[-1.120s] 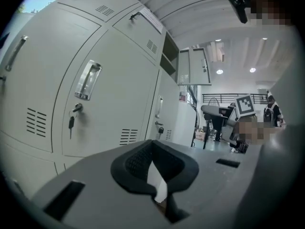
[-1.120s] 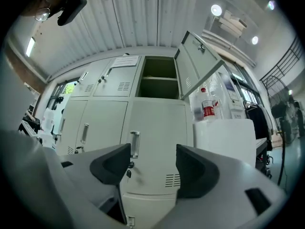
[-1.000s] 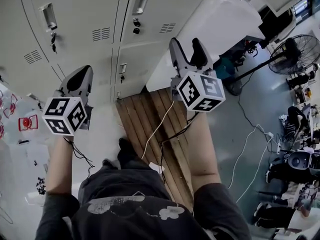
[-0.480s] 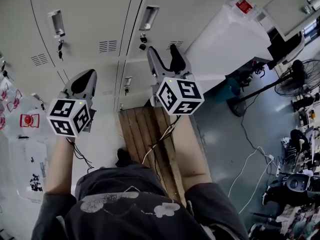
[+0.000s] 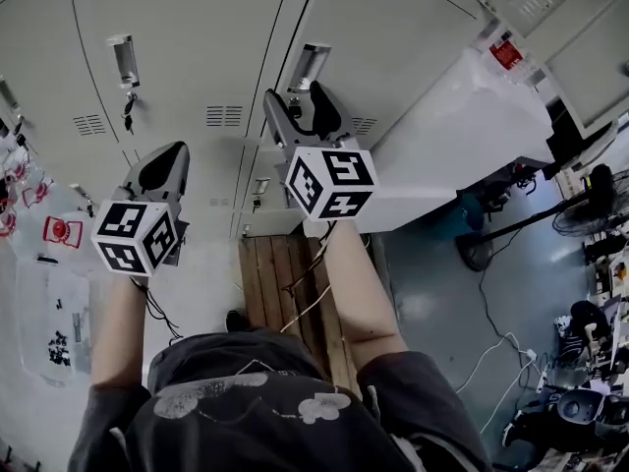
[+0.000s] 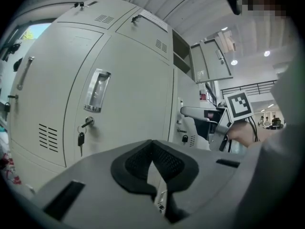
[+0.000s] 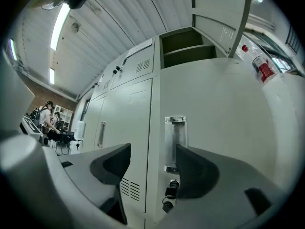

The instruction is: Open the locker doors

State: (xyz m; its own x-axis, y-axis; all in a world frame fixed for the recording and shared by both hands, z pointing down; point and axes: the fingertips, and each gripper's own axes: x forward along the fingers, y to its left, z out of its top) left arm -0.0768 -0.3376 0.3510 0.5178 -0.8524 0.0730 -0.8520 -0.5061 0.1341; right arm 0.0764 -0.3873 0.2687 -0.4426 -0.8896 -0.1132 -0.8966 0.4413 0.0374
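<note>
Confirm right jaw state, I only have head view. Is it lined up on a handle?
Observer: Right gripper is open. The handle shows between its jaws, no contact visible.
Operator: Door locked?
Observer: Can't tell. A key sits in the lock under the handle.
Operator: Left gripper?
Observer: Left gripper is shut and empty, short of the door ahead of it.

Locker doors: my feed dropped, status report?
Right gripper open, aimed at handle of closed locker door, not on it. Left gripper shut, empty. Nothing blocking.
</note>
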